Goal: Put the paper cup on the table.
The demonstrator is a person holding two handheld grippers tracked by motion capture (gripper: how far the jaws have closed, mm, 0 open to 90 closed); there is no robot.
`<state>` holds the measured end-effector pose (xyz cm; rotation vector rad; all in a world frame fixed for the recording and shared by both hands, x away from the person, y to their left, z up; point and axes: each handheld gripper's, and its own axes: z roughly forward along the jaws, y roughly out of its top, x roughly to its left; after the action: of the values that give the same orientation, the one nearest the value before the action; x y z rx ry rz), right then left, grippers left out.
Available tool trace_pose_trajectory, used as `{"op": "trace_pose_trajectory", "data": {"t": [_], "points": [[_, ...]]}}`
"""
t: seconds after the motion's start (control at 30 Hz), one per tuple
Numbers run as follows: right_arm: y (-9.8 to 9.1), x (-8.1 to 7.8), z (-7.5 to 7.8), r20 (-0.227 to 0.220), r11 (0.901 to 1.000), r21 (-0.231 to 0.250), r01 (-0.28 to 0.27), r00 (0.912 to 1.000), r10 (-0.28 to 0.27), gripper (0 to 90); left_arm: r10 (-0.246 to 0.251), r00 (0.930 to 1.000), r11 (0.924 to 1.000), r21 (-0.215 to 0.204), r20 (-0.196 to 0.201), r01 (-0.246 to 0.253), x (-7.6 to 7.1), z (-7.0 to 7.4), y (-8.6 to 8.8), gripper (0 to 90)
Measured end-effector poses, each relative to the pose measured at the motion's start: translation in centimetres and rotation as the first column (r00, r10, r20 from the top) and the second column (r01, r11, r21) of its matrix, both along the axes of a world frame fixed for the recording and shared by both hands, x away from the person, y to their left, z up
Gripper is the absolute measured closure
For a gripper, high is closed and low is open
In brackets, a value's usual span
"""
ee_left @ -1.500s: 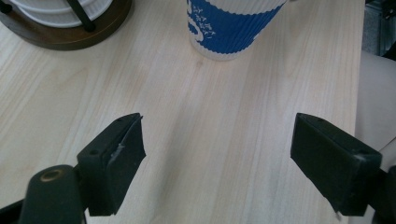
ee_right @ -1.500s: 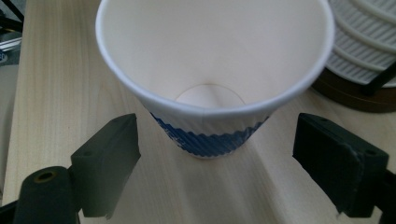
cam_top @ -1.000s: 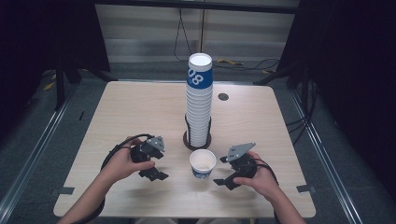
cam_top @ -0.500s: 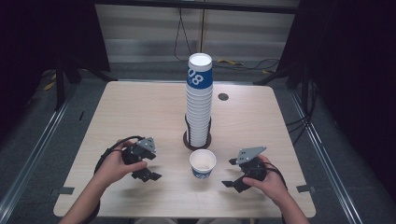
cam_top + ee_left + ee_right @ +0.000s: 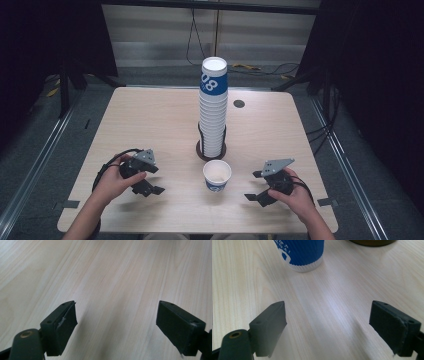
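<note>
A single blue and white paper cup [image 5: 217,175] stands upright near the table's front middle, just in front of a tall stack of paper cups [image 5: 213,110] on a dark round base [image 5: 200,151]. My left gripper [image 5: 151,180] rests low over the table to the left of the single cup, open and empty; its view has bare wood between its jaws [image 5: 116,317]. My right gripper [image 5: 255,186] sits to the right of the cup, open with nothing in it. The cup's base [image 5: 303,255] stands ahead of it in the right gripper view.
The light wooden table [image 5: 150,120] has a small dark grommet hole [image 5: 239,104] at the back right. Cables trail from each gripper. Dark floor and metal rails surround the table.
Both grippers have drawn away from the single cup, the left one to the left and the right one to the right. The cup stands alone where it was.
</note>
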<state>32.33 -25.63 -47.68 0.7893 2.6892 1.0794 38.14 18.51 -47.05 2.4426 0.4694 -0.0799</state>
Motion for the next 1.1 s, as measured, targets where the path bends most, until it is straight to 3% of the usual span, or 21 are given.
{"op": "trace_pose_trajectory", "data": {"t": [0.2,0.5,1.1], "points": [[-0.6,0.0,-0.1,0.005,0.9999,-0.006,0.015,0.9999,-0.015,13.3,0.024,0.9997,0.9994,-0.025,0.004,-0.023,-0.1,-0.4,1.1,16.6],[-1.6,-0.1,-0.3,0.006,0.9993,-0.010,0.036,0.9993,-0.036,13.3,0.047,0.9989,0.9989,-0.006,0.009,-0.047,-0.2,-0.8,2.4,16.5],[-3.3,-0.2,-1.2,0.003,0.9967,-0.035,0.073,0.9973,-0.073,13.2,0.097,0.9951,0.9950,-0.023,0.019,-0.097,-0.3,-1.9,5.1,16.3]]}}
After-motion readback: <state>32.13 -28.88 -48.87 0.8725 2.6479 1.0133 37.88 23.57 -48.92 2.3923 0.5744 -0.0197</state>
